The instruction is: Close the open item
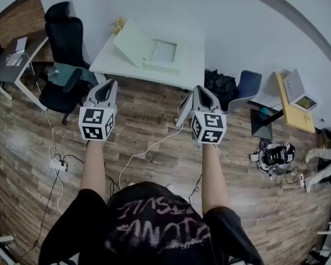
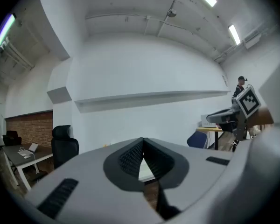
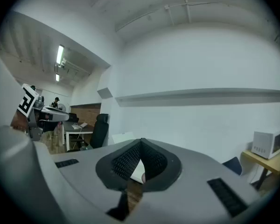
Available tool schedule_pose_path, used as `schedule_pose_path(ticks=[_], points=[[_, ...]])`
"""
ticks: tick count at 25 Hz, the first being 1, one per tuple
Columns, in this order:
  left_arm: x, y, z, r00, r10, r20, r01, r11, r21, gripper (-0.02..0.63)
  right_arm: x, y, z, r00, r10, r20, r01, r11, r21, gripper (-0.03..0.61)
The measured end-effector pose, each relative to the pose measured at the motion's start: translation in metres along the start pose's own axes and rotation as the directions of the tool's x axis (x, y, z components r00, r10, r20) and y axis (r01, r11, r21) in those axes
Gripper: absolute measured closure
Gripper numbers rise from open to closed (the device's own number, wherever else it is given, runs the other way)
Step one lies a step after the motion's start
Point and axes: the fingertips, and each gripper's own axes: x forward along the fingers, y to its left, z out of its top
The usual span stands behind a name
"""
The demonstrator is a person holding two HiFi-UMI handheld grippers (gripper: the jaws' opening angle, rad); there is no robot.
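Head view: The open item is a flat pale box (image 1: 164, 57) with its lid (image 1: 133, 43) raised and leaning to the left. It lies on the white table (image 1: 113, 64) by the far wall. Both tools are held level above the wooden floor (image 1: 154, 148), well apart from the table. The left hand-held gripper (image 1: 105, 88) and the right hand-held gripper (image 1: 203, 94) are pointed toward it. The step in hand is judged to be the approach.

To do it well, the table should be closed on squarely. One tool should be brought behind the upper edge of the lid. The lid should then be pushed over its hinge and lowered, not dropped, with the other tool steadying the base so that the box does not slide. No grasp appears to be needed.

Left gripper view: The jaws are seen pressed together at the tips, with nothing between them. A strip of the white table shows beneath them. The black office chair (image 2: 65, 146) is seen at the left, and the other tool at the right edge. The box cannot be made out here.

Right gripper view: These jaws are likewise pressed together and empty. A pale panel, probably the raised lid, shows just above them. A microwave (image 3: 266, 144) is shown at the far right, which neither other view offers. Only the head view shows the box whole and its separation from the tools.
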Motion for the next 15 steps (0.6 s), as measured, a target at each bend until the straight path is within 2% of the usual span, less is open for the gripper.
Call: schedule_pose_path(ticks=[15], points=[[-0.007, 0.019, -0.008, 1.0, -0.023, 0.002, 0.023, 1.0, -0.004, 0.615, 0.008, 0.024, 0.002, 1.0, 0.003, 0.009, -0.003, 1.0, 0.007, 0.568]])
